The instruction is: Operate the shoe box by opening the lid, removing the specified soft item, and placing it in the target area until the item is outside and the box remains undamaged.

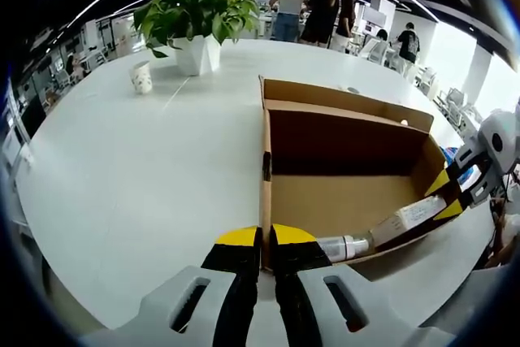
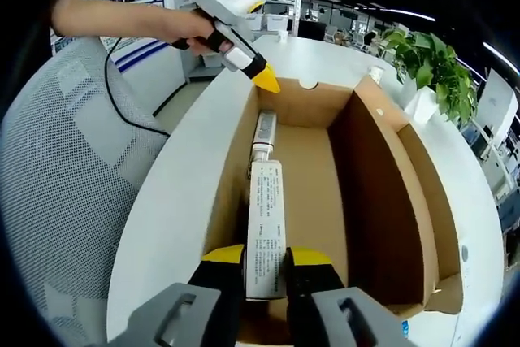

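Yellow-tipped jaws of the left gripper [image 1: 266, 243] rise nearest in the left gripper view, pinched onto the near corner wall of the open cardboard shoe box [image 1: 345, 201], one jaw outside the wall and one inside. Left of the box the white table [image 1: 122, 168] runs wide and bare, with a small patterned cup [image 1: 142, 77] standing far back and a potted plant [image 1: 195, 18] in a white pot beside it; behind them several people [image 1: 313, 12] stand in an open office. Inside the box, along its near wall, lies a white tube [image 1: 390, 229] with a screw cap pointing toward the left gripper, its flat tail end reaching to the right, where the right gripper [image 1: 455, 193] comes in over the box's far corner. In the right gripper view, a grey mesh chair [image 2: 61, 193] sits at the left beside the table edge, and above it a bare forearm and hand [image 2: 191, 30] hold the left gripper [image 2: 266, 80] at the far corner of the shoe box [image 2: 382, 176], a black cable hanging below it. Nearest in this view, the right gripper [image 2: 266, 259] has its jaws clamped on the flat end of the tube [image 2: 265, 225], which lies lengthwise along the left inner wall, printed label upward, cap pointing away. The potted plant [image 2: 431, 62] stands at the upper right.
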`<state>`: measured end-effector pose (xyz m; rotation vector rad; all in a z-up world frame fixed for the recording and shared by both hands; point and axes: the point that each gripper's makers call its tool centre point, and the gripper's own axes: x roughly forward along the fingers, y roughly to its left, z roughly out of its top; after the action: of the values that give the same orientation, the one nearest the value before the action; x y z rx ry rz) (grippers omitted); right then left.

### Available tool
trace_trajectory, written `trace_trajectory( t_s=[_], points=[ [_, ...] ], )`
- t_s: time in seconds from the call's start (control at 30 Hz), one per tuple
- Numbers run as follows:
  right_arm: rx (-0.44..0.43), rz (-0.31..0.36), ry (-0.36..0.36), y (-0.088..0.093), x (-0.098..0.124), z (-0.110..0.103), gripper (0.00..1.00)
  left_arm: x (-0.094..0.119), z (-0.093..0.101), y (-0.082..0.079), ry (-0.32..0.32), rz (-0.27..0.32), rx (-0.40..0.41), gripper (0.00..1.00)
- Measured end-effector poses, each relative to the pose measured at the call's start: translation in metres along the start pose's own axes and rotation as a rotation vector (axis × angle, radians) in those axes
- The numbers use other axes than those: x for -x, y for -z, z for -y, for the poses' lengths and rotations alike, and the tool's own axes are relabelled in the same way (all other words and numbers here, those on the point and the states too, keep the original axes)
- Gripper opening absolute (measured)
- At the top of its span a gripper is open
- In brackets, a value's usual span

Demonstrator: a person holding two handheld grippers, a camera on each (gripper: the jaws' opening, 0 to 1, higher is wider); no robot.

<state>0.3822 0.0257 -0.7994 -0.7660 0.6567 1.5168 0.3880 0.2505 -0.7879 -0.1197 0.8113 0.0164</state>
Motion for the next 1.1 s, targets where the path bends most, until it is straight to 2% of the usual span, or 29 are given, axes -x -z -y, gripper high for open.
trace_trajectory(
  t_s=[0.47,0.7,1.1],
  points=[
    [0.04,0.01,0.04,-0.005,0.013,0.016,0.14,0.002,0.002,0.0,0.001,0.001,0.001,0.03],
    [0.058,0.028,0.055,-0.015,0.029,0.017,0.14,0.005,0.005,0.001,-0.002,0.001,-0.003,0.02],
    [0.046,0.087,0.118,-0.028,0.06,0.032,0.14,0.013,0.011,0.003,-0.003,0.001,-0.008,0.02]
  ],
)
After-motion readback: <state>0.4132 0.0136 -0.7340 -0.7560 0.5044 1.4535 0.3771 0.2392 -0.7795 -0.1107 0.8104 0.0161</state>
